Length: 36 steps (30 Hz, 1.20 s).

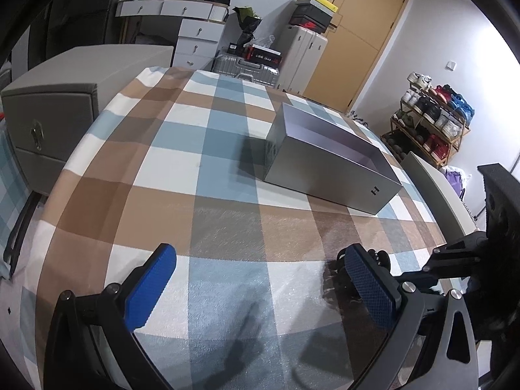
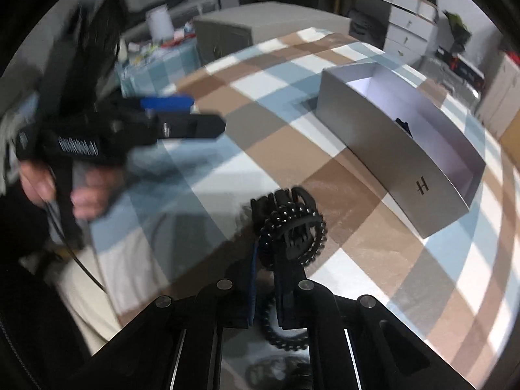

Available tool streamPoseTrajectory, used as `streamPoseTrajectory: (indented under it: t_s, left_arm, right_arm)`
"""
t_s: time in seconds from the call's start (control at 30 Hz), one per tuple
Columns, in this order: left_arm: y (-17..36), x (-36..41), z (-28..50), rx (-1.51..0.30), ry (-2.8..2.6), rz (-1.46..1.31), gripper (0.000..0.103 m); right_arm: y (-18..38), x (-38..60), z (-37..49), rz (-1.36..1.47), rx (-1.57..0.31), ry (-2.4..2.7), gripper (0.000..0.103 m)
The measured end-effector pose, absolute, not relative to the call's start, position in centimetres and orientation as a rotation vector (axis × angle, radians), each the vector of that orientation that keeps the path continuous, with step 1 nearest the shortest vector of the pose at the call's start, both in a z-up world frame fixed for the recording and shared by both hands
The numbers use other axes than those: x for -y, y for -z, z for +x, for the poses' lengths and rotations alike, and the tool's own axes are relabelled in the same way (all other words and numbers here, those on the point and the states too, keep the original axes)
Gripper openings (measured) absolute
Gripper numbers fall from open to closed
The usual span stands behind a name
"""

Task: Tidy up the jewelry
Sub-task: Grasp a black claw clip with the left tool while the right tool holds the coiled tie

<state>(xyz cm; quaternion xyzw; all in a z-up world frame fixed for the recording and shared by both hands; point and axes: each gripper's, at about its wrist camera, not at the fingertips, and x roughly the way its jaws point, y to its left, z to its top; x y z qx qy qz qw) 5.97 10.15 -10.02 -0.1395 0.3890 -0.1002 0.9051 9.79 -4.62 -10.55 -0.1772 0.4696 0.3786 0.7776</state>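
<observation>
Bracelet (image 2: 294, 227): black beads, clamped with a hair clip (image 2: 286, 204) in my right tool (image 2: 269, 260);
Left tool (image 1: 260, 289): apart, nothing between;
Box (image 2: 390, 149): open on the table (image 2: 260, 130)

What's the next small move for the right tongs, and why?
Probably lift and carry toward the open grey box. The right tongs look shut on the black beaded bracelet, which loops around a black hair claw at the tips. The box lies ahead to the right, top open, one dark item already inside. The left tongs are open and empty.
</observation>
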Motion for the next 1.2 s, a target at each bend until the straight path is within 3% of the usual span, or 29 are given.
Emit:
streamPoseTrajectory:
  t_s: [0.4, 1.2]
  left_arm:
    - [9.9, -9.7, 5.9, -0.815, 0.226, -0.284, 0.101]
    - [10.9, -1.7, 7.6, -1.002, 0.456, -0.167, 0.101]
  right_arm:
    - [8.2, 8.5, 10.9, 0.044, -1.031, -0.917, 0.008]
    - [8.2, 16.6, 10.8, 0.347, -0.819, -0.730, 0.008]
